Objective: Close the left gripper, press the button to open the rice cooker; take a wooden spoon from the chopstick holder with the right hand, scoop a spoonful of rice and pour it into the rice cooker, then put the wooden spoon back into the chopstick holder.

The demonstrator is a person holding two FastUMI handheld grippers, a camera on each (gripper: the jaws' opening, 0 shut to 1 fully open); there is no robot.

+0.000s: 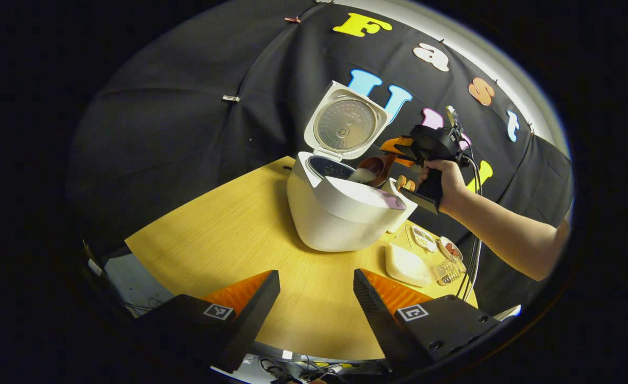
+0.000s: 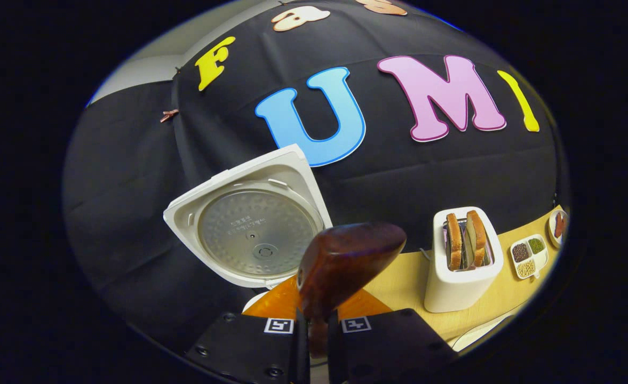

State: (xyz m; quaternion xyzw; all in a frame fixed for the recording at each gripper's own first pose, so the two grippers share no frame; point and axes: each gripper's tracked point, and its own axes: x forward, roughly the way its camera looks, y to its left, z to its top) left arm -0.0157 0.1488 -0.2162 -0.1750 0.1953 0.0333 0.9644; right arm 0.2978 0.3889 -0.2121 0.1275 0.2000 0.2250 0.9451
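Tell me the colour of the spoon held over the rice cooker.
The wooden spoon is a dark reddish brown with a glossy finish, seen best in the right gripper view.

**Where there is room, and what is in the way**

The wooden table (image 1: 228,234) has a big bare patch in front of the rice cooker (image 1: 340,213) and off to its left side. A gripper could pass there. The left gripper (image 1: 316,298) sits over that bare patch with its fingers apart.

The cooker's lid (image 1: 346,124) stands straight up at the back like a wall. The pot mouth is open, but the wooden spoon (image 1: 373,168) and the right gripper (image 1: 399,152) hang over it.

Right of the cooker it is crowded. A toaster (image 2: 460,261) with bread stands there, with a snack tray (image 2: 529,257) near it.
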